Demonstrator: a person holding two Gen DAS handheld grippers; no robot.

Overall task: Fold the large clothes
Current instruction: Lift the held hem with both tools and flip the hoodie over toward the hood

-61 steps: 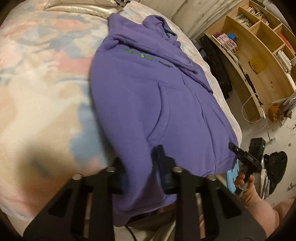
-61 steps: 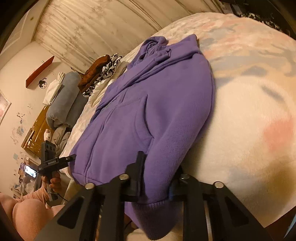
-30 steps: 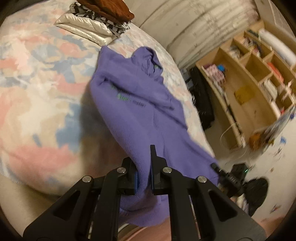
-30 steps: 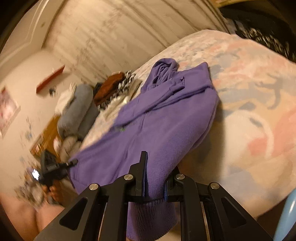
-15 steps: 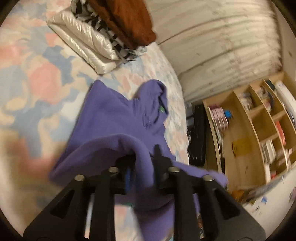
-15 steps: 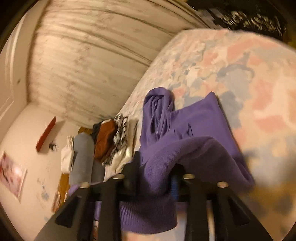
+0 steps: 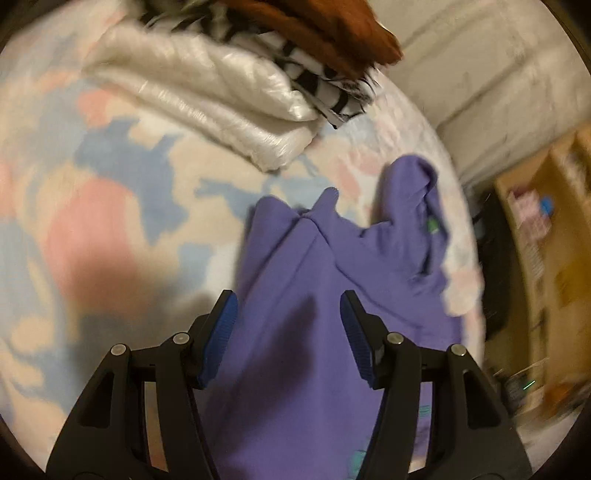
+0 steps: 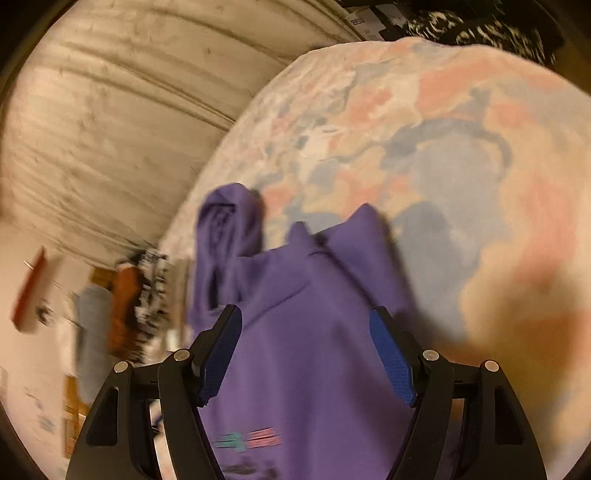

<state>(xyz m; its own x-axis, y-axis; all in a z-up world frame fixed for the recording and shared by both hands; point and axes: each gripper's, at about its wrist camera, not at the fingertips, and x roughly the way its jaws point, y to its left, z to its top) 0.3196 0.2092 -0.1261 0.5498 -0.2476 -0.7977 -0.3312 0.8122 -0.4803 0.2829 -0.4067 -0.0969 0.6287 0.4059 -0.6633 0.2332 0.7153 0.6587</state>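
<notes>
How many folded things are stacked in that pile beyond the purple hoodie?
3 visible: a shiny cream item at the bottom, a black-and-white striped one on it, a rust-brown one on top. The frame edge may hide more.

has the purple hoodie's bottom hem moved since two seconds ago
Yes. The purple hoodie hem, earlier hanging off the bed's near edge, is now folded up over its body toward the folded clothes pile.

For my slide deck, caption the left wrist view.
Left gripper, jaws just opened, above the folded purple hoodie on the bed.
</notes>
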